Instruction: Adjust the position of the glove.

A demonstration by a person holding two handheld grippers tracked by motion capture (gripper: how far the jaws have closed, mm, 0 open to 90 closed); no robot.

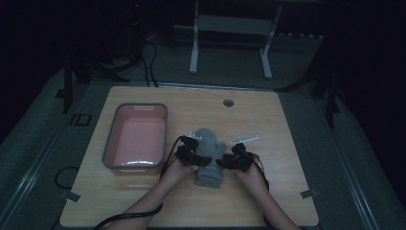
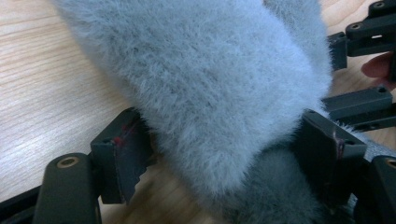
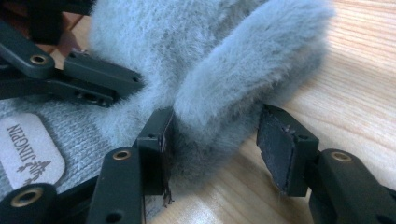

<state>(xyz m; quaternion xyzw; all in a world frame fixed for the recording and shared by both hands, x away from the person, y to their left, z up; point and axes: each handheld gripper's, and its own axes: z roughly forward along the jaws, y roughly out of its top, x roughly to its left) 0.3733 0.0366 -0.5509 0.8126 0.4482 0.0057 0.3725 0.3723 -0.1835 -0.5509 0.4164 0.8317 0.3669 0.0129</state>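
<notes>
On table (image 1: 268, 191) | grey mitten (image 1: 209, 158) | right gripper view: JINGPIN label (image 3: 25, 151)

Pink bin (image 1: 136, 139) on wooden table (image 1: 268, 120); white desk frame (image 1: 230, 36) behind

- The mitten (image 1: 209, 155) between the two grippers is grey and fluffy; its fur (image 2: 205, 88) looks pale blue-grey close up.
- Its knit cuff (image 3: 70, 140), beside the right gripper's jaws, is a flatter mid grey.
- The label (image 3: 25, 151) on that cuff is off-white with dark lettering.
- The left gripper (image 1: 187, 152) and right gripper (image 1: 235, 158) are black, with brass-coloured rivets.
- The left gripper's pad (image 2: 122, 158) carries small red marks.
- The bin (image 1: 136, 139), out beyond the left gripper, is pink inside with a grey rim.
- The table (image 1: 268, 124) under both grippers is light wood with fine grain lines.
</notes>
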